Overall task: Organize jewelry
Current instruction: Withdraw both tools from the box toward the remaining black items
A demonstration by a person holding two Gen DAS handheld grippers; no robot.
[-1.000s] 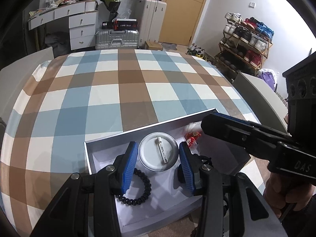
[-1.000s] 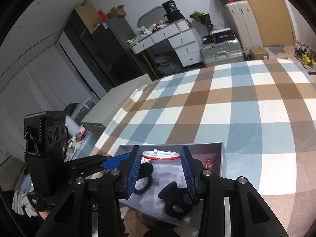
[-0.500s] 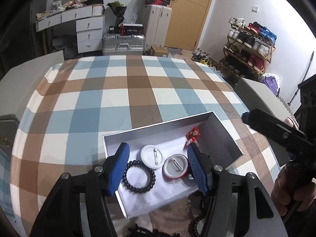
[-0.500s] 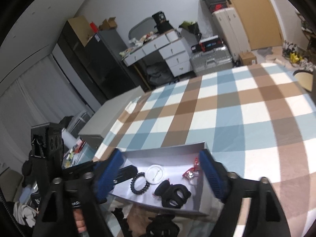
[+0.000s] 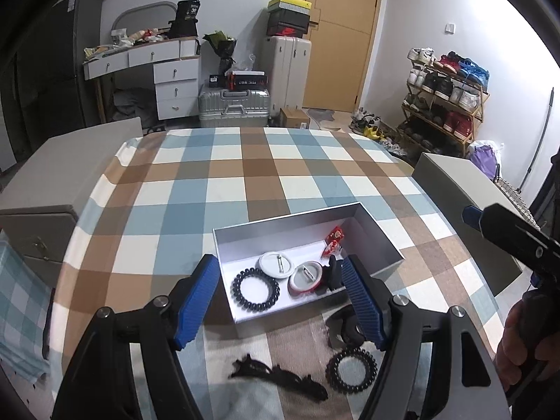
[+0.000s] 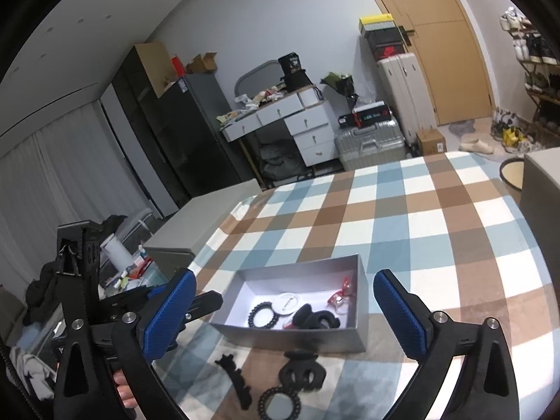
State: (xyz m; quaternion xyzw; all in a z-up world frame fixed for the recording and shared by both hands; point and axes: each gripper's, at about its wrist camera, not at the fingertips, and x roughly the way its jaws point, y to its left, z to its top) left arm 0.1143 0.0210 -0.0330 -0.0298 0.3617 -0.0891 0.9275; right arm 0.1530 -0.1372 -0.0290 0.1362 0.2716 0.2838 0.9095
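Note:
An open grey box (image 5: 287,217) (image 6: 290,336) sits on the checked tablecloth. In it lie a black bead bracelet (image 5: 255,289), a white badge (image 5: 276,265), a red-rimmed badge (image 5: 305,276), a black claw clip (image 6: 315,318) and red ornaments (image 5: 334,239). In front of the box lie a coil hair tie (image 5: 351,369), a long black clip (image 5: 280,376) and another claw clip (image 6: 302,372). My left gripper (image 5: 280,302) hovers over the box's near end, jaws opening, nothing gripped. My right gripper (image 6: 285,311) hangs back from the box, jaws opening wide, empty.
Grey chair backs (image 5: 455,189) stand at both sides of the table. A hand (image 5: 514,343) holds the right gripper's handle at the right edge of the left wrist view. Beyond the table are drawers, suitcases (image 5: 234,105) and a shoe rack.
Both grippers have pulled back and risen away from the box while their jaws spread wider. The loose items in front of the box have come into view.

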